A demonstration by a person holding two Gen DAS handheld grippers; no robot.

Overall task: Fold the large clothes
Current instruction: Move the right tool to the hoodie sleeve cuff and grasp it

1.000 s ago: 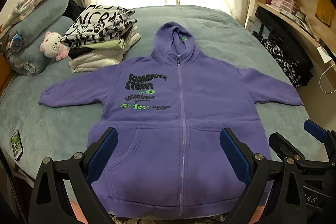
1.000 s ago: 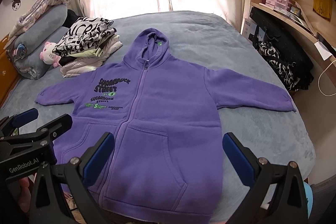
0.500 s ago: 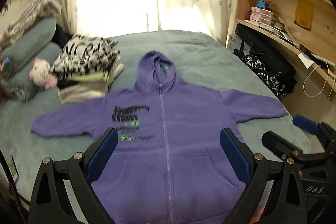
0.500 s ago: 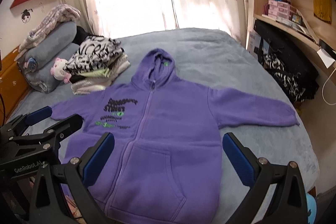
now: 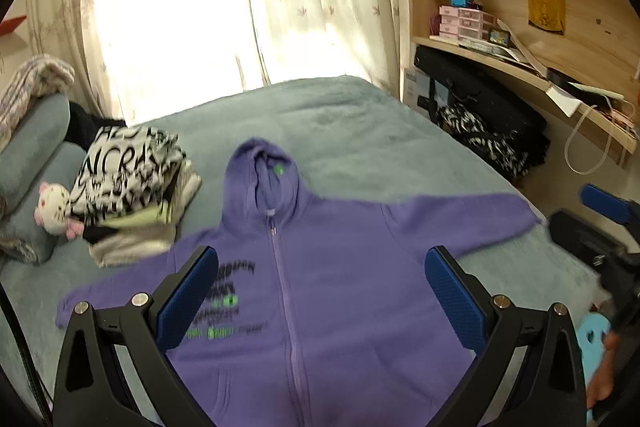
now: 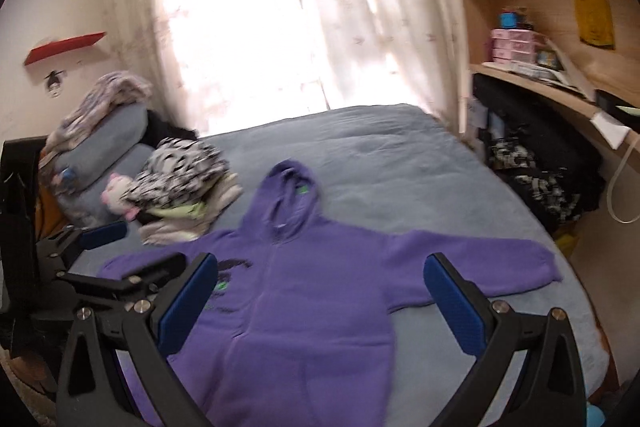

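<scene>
Both views have tilted up since a second ago, so the hoodie [image 5: 320, 267] now sits lower in frame. It lies flat and zipped on the bed [image 5: 360, 123], sleeves spread, a folded pile [image 5: 132, 187] beside its hood. The left gripper [image 5: 320, 303] and right gripper [image 6: 320, 303] hover above it, jaws spread wide and empty.

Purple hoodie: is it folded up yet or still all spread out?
Spread out. The purple hoodie lies flat on the bed, zipped, both sleeves stretched sideways.
</scene>
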